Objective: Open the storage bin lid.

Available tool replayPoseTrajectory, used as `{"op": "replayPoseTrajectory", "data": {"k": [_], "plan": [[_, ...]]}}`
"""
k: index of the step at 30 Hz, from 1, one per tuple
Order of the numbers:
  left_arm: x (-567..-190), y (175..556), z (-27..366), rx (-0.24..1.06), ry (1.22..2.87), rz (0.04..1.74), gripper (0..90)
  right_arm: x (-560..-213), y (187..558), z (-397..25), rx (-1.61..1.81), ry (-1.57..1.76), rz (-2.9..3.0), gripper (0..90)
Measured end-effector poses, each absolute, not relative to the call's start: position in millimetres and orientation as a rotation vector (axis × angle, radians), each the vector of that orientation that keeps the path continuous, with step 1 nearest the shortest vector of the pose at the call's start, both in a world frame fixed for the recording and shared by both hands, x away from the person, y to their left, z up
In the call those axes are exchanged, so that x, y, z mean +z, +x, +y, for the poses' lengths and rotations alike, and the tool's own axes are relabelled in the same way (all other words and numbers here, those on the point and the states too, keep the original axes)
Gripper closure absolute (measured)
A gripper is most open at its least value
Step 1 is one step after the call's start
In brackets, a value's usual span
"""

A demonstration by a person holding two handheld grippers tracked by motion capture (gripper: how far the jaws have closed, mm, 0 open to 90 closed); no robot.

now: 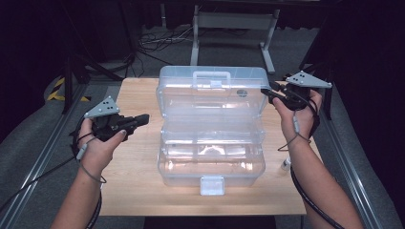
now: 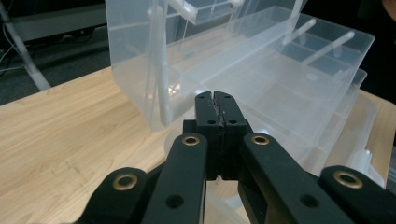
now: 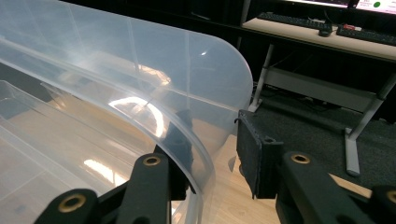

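A clear plastic toolbox [image 1: 212, 164] stands open in the middle of the wooden table [image 1: 133, 171], its lid [image 1: 212, 93] raised at the back and its inner trays [image 1: 212, 131] stepped up. My left gripper [image 1: 143, 118] is shut and empty, just left of the box; in the left gripper view its jaws [image 2: 215, 100] point at the box's tray end [image 2: 280, 88]. My right gripper [image 1: 265, 93] is open at the lid's right end. In the right gripper view its jaws [image 3: 215, 123] straddle the lid's edge [image 3: 201, 154], one inside the lid wall [image 3: 140, 70], one outside.
The box's latch [image 1: 212, 185] hangs over the near side, close to the table's front edge. A small white object [image 1: 285, 164] lies at the right edge of the table. A metal desk frame [image 1: 234, 21] and cables stand on the floor behind.
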State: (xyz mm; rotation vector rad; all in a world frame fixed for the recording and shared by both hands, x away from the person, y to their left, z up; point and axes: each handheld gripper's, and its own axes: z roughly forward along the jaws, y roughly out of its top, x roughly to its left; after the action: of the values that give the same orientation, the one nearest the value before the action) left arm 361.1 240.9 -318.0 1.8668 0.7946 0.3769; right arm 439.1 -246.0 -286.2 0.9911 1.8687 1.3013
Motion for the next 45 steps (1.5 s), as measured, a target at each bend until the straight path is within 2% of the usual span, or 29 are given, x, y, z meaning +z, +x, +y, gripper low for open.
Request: {"op": "replayPoseTrajectory", "data": {"k": [15,29,45], "plan": [[-336.7,354.6,250.6,0.337,1.859,0.802,90.0,-282.9,455.5,-243.7,1.251,1.025,1.887,70.9],[-365.3,345.2,253.3,0.241,1.89,0.727,89.9,-279.8,472.5,-240.2,1.199,1.085,1.909,74.2],[-385.0,322.3,233.4,0.152,1.984,0.66,89.8,-280.6,491.5,-237.7,1.171,1.136,1.923,76.6]]}}
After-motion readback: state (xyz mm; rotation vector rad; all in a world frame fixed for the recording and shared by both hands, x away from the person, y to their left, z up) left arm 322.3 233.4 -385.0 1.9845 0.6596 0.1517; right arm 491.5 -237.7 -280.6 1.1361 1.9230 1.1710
